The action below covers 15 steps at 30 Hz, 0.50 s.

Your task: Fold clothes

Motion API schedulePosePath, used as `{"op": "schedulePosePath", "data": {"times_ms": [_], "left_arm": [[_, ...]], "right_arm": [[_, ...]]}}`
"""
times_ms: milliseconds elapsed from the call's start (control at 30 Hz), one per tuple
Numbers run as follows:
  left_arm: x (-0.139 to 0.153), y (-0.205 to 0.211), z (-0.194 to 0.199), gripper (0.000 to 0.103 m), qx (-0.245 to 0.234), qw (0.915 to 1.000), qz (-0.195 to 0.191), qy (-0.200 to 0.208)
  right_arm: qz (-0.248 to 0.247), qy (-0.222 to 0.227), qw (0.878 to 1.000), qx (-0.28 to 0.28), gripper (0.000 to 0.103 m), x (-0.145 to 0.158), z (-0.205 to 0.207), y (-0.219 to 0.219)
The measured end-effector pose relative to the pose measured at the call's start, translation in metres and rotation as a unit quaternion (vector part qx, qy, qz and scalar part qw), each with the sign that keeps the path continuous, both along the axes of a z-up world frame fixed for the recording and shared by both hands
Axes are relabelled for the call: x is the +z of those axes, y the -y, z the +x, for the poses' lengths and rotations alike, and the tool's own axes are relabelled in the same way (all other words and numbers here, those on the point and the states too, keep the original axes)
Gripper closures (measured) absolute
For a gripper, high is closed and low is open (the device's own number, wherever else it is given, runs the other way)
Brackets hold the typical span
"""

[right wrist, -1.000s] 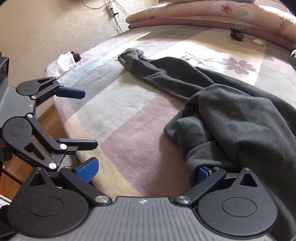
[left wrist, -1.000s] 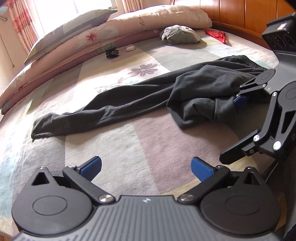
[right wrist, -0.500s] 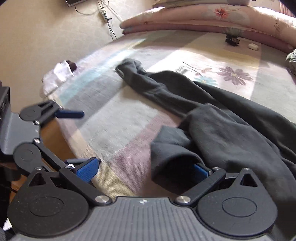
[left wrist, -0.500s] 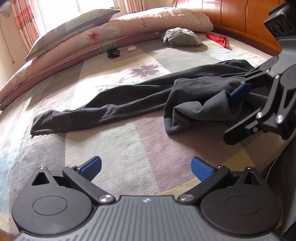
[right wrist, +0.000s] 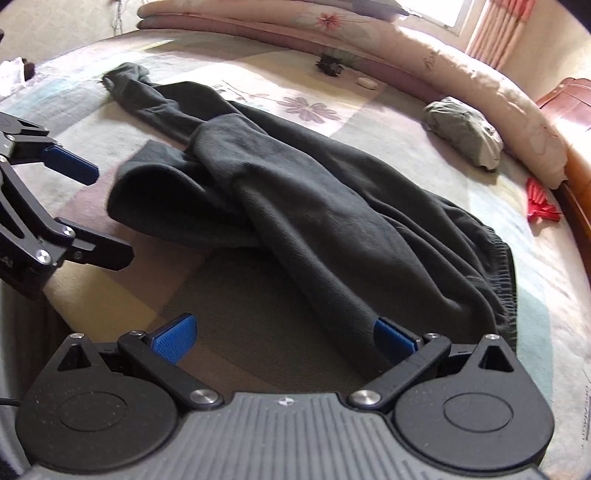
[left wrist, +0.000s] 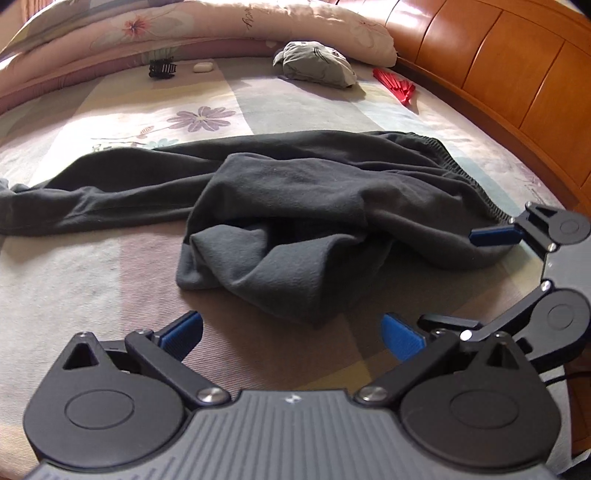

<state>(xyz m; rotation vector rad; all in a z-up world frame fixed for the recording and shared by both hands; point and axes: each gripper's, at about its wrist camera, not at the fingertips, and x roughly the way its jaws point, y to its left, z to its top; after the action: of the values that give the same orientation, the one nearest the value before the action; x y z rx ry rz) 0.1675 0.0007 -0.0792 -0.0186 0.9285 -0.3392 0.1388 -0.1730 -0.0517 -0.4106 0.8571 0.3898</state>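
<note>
With both grippers spread wide and holding nothing, the dark grey trousers (left wrist: pixel 303 206) lie crumpled on the bed (left wrist: pixel 92 280), not yet folded.

Left gripper (left wrist: pixel 291 332): jaws fully apart, empty. The doubled-over leg end sits at 12 o'clock just beyond its fingertips, not touching. One leg runs long toward 9–10 o'clock, cuff at the frame edge; the waistband (left wrist: pixel 458 166) is at 2 o'clock.

Right gripper (right wrist: pixel 286 338): jaws also apart, nothing pinched. Cloth near the waistband touches its right finger pad (right wrist: pixel 397 339) and drapes at 1 o'clock; the gap between the pads shows bare sheet. From here the long axis runs from 4 o'clock up to 11 o'clock.

My read: right is nearer the waistband, left nearer the folded-back leg. That leg needs pulling out straight along the axis first.

Room: open sheet at 6–9 o'clock in the left view. Bed edge is close behind both grippers. Pillows (left wrist: pixel 221 22), grey bundle (left wrist: pixel 314 64), red item (left wrist: pixel 395 86) are well clear.
</note>
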Motion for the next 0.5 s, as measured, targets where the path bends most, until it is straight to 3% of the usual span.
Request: {"op": "schedulePosePath", "data": {"times_ms": [233,300,367,500], "left_arm": [[-0.01,0.0,0.023,0.001,0.093,0.9945,-0.046,-0.012],[-0.018,-0.002,0.027,0.001,0.114,0.9931,-0.018,-0.019],[-0.026,-0.006,0.03,0.001,0.143,0.9888,0.036,-0.023],[-0.026,-0.031,0.029,0.0,0.18,0.9783,0.104,-0.003]], "right_arm": [[0.029,-0.01,0.999,-0.015,0.0,-0.014,0.001,0.014],[0.037,-0.005,0.999,-0.013,0.0,-0.013,0.0,0.014],[0.042,0.002,0.999,-0.017,0.0,-0.012,0.003,0.014],[0.045,0.005,0.998,-0.036,0.0,-0.013,0.01,0.018]]}}
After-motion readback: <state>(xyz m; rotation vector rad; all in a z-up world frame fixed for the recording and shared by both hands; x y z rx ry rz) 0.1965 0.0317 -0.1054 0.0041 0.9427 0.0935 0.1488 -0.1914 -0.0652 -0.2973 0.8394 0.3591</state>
